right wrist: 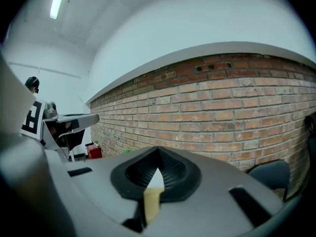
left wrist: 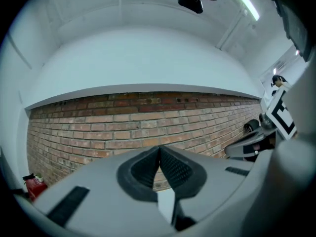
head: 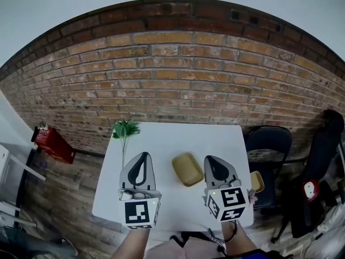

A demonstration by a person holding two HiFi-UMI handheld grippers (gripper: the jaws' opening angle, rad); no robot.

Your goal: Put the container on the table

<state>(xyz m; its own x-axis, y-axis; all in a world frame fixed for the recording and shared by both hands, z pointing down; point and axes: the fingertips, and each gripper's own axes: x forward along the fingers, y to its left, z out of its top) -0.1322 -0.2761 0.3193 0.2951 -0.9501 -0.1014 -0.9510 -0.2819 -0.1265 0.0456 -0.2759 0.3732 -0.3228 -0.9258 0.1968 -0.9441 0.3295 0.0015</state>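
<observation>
A yellow, shallow container (head: pixel 187 169) lies on the white table (head: pixel 178 136), near its middle. My left gripper (head: pixel 142 156) hovers above the table to the container's left, jaws shut with nothing between them; in the left gripper view its tips (left wrist: pixel 159 148) meet against the brick wall. To the container's right, my right gripper (head: pixel 212 159) is also shut and empty. In the right gripper view its tips (right wrist: pixel 158 150) touch, and a strip of the yellow container (right wrist: pixel 151 204) shows below through the slot behind them.
A green plant (head: pixel 125 129) stands at the table's far left corner. A black chair (head: pixel 268 142) at the right carries a second yellow container (head: pixel 257 182). A black bag (head: pixel 321 161) lies further right, a red box (head: pixel 52 143) on the floor at left, a brick wall (head: pixel 172 74) behind.
</observation>
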